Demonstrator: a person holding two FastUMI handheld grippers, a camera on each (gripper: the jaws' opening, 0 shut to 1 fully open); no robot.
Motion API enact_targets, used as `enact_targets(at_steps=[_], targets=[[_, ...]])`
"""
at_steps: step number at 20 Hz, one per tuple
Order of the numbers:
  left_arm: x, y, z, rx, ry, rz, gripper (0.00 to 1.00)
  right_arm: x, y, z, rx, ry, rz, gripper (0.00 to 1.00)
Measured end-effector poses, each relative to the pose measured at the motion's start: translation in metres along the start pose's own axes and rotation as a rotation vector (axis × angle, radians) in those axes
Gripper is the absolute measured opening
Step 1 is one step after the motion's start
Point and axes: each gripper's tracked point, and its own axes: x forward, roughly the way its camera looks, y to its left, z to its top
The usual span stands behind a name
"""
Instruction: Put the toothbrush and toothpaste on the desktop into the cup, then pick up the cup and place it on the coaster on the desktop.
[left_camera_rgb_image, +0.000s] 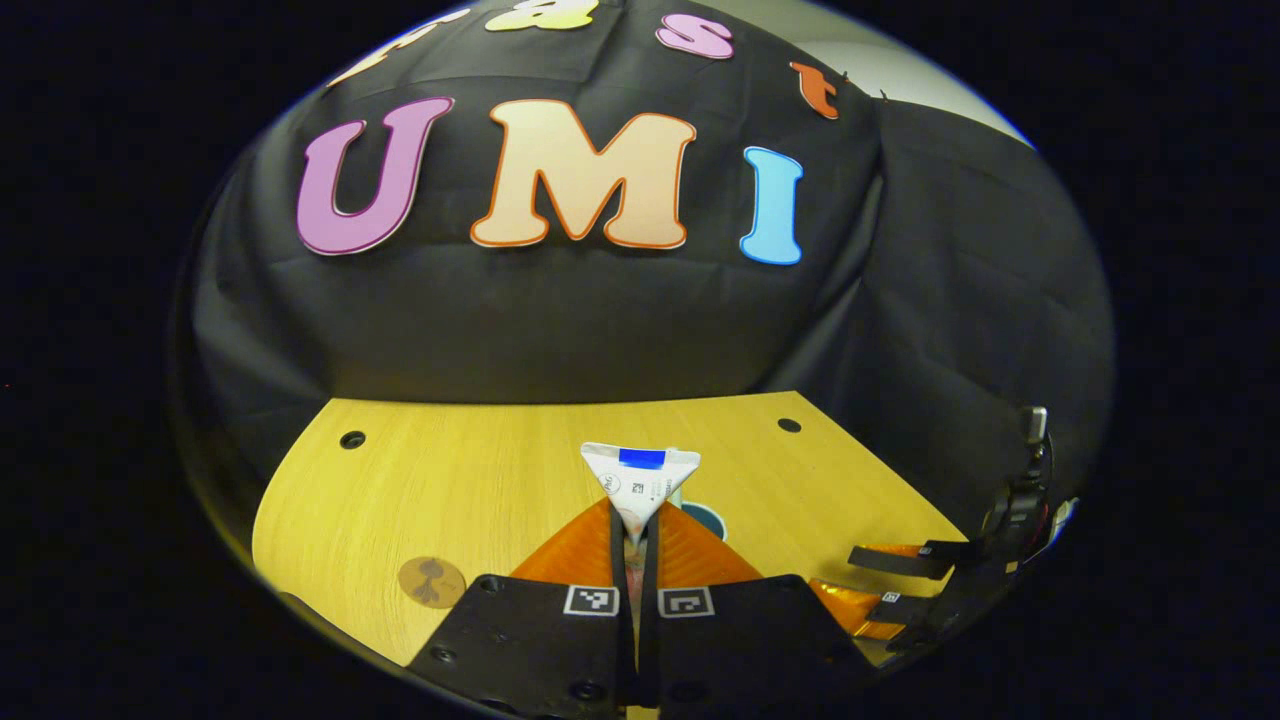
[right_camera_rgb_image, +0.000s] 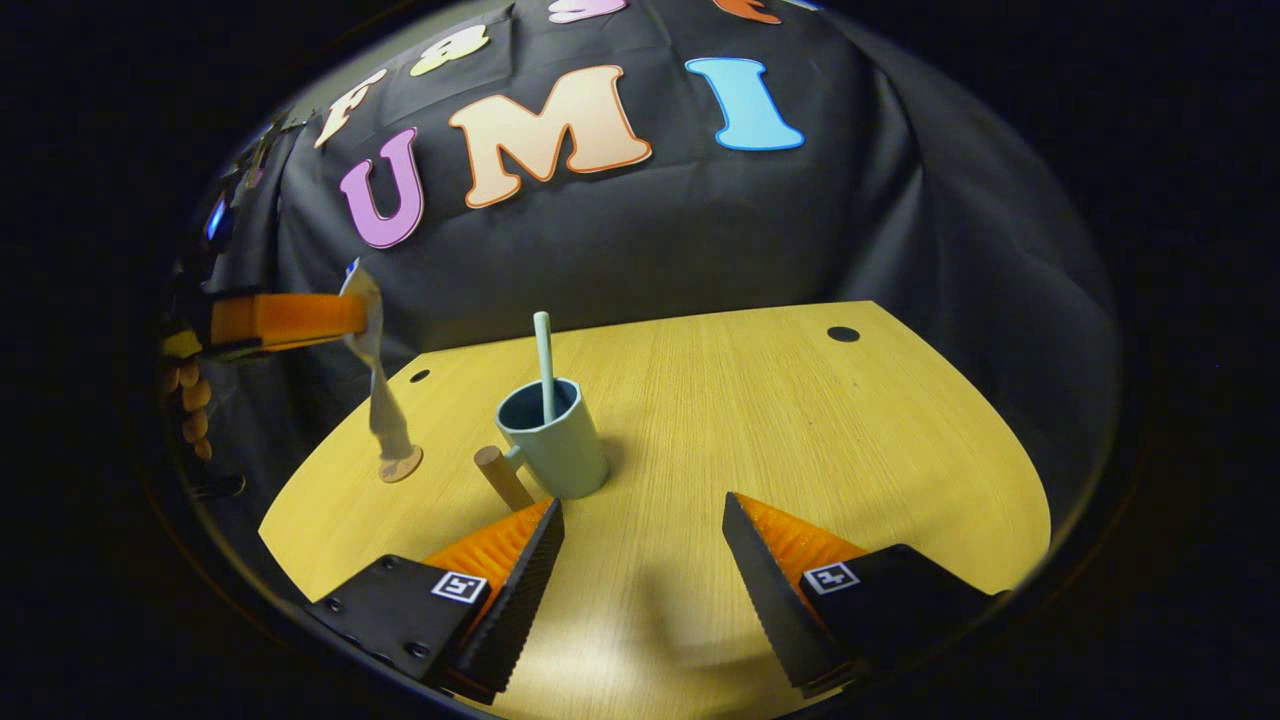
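My left gripper (left_camera_rgb_image: 637, 512) is shut on a white toothpaste tube (left_camera_rgb_image: 640, 478), whose flat crimped end with a blue patch points up. In the right gripper view that left gripper (right_camera_rgb_image: 352, 316) holds the tube (right_camera_rgb_image: 378, 390) hanging in the air, to the left of the cup and above the coaster. The pale blue-green cup (right_camera_rgb_image: 556, 445) with a wooden handle (right_camera_rgb_image: 502, 478) stands on the table, and a toothbrush (right_camera_rgb_image: 544, 360) stands upright in it. A round brown coaster (right_camera_rgb_image: 400, 465) lies left of the cup. My right gripper (right_camera_rgb_image: 640, 500) is open, low over the table just in front of the cup.
The wooden table (right_camera_rgb_image: 800, 420) has small dark holes near its far corners, one of them at the far right (right_camera_rgb_image: 843, 334). Black cloth walls close in behind and at both sides. In the left gripper view the coaster (left_camera_rgb_image: 431, 581) lies at the near left and the right gripper (left_camera_rgb_image: 905, 585) at the right edge.
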Motion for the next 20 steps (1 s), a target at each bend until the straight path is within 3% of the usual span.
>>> enact_targets(at_steps=[7, 8, 14, 20], targets=[[0.046, -0.028, 0.033, -0.046, -0.076, -0.074, 0.00, -0.018, -0.013, -0.019, -0.011, 0.037, -0.018, 0.95], [0.053, -0.031, 0.031, -0.051, -0.077, -0.079, 0.00, -0.020, -0.015, -0.020, -0.009, 0.039, -0.018, 0.99], [0.083, -0.040, 0.008, -0.142, -0.029, -0.079, 0.00, -0.028, -0.026, -0.018, -0.006, 0.040, -0.028, 0.95], [0.100, -0.038, -0.027, -0.147, 0.027, -0.032, 0.00, -0.035, -0.040, -0.019, 0.007, 0.044, -0.037, 0.99]])
